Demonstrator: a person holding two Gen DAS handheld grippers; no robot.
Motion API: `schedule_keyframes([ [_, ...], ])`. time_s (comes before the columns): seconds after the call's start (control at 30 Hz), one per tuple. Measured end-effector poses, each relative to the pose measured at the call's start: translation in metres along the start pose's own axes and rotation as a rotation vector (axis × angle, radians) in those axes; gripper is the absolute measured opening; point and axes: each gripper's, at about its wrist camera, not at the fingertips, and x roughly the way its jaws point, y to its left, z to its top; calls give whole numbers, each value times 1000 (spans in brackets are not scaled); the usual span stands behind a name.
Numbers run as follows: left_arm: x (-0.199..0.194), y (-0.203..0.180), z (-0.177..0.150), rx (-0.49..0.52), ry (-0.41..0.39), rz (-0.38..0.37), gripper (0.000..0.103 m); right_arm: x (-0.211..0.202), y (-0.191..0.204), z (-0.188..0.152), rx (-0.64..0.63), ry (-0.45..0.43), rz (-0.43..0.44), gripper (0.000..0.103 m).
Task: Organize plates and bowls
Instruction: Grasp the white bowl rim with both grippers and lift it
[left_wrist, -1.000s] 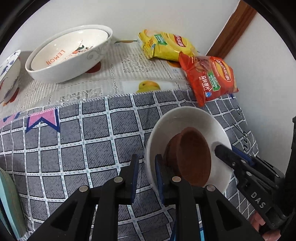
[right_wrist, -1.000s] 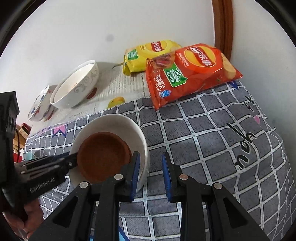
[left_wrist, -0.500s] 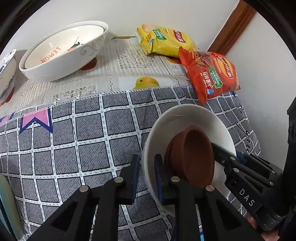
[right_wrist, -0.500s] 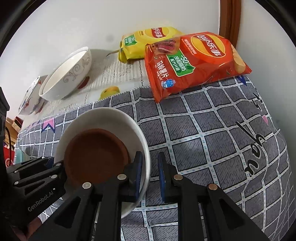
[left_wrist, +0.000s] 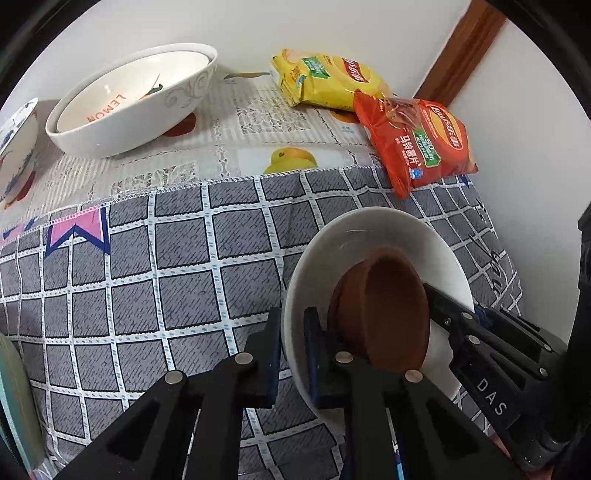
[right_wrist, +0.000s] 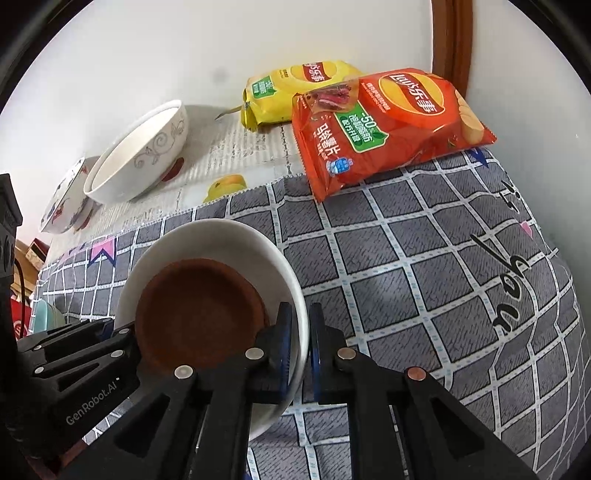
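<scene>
Your left hand-held gripper (left_wrist: 291, 354) pinching the white bowl (left_wrist: 373, 236) rim at 9 o'clock, your right hand-held gripper (right_wrist: 300, 345) pinching its 3 o'clock rim, brown dish (right_wrist: 199, 314) inside.

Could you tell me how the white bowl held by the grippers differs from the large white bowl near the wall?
The held white bowl is plain; the large white bowl has grey scrollwork outside. The held one is tilted and clamped at its rim by the left gripper and right gripper; the large one rests upright on the tablecloth, ungripped. Each nests another dish: a brown dish versus a white LEMON-lettered bowl.
</scene>
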Motion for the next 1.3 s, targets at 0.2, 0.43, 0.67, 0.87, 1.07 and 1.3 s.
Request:
schedule_keyframes([
  [0.2, 1, 0, 1, 10, 4, 5, 12, 2, 2, 1, -21, 17, -9, 9],
  [0.43, 0, 4, -4, -2, 4, -8, 10, -6, 5, -5, 14, -26, -10, 9],
  [0.67, -19, 11, -15, 2, -7, -1, 10, -21, 13, -15, 29, -35, 7, 9],
  [0.87, -43, 20, -29, -6, -21, 12, 10, -37, 32, -25, 27, -43, 24, 9],
  [1.07, -70, 34, -43, -22, -46, 25, 11, -58, 56, -36, 11, -66, 37, 9],
  [1.3, -101, 60, -60, -37, -76, 49, 10, -77, 91, -49, -13, -85, 61, 9],
])
